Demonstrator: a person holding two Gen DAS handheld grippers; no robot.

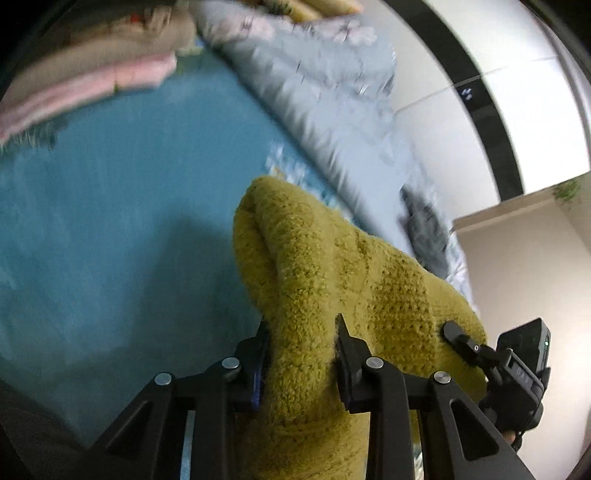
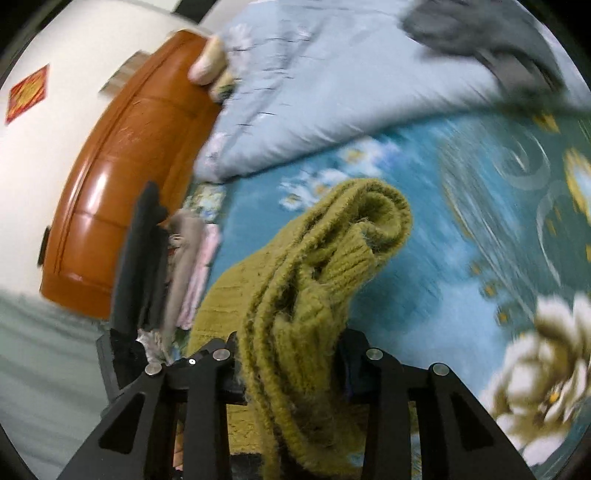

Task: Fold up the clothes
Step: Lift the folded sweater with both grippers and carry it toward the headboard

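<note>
The left gripper (image 1: pixel 301 354) has its two fingers closed on a thick fold of the olive-green knit sweater (image 1: pixel 317 280), the fuzzy cloth bulging up between and past the pads; the sweater rises ahead of the fingers in a rounded hump and drapes away to the right, held above the blue bedsheet (image 1: pixel 110 221); at the right edge of this view the other gripper's tip presses into the same garment

In the right wrist view the right gripper (image 2: pixel 291 365) is clamped on a bunched, rope-like gather of the sweater (image 2: pixel 314 266) — the ribbed cuff or hem curls over at the top, and the knit hangs down through the fingers and out of the bottom of the view; a flatter panel of it spreads to the left, just beside a stack of folded clothes (image 2: pixel 184 266) in black, beige and pink

The sheet here shows a floral print (image 2: pixel 546 369); beyond the sweater lies a pale blue quilt (image 2: pixel 332 92) with a grey garment (image 2: pixel 480 33) on top; a brown wooden headboard (image 2: pixel 125 177) stands against the white wall; much of the background is motion-blurred — the same pink and beige stack (image 1: pixel 92 74) sits at the far left in the left wrist view
</note>
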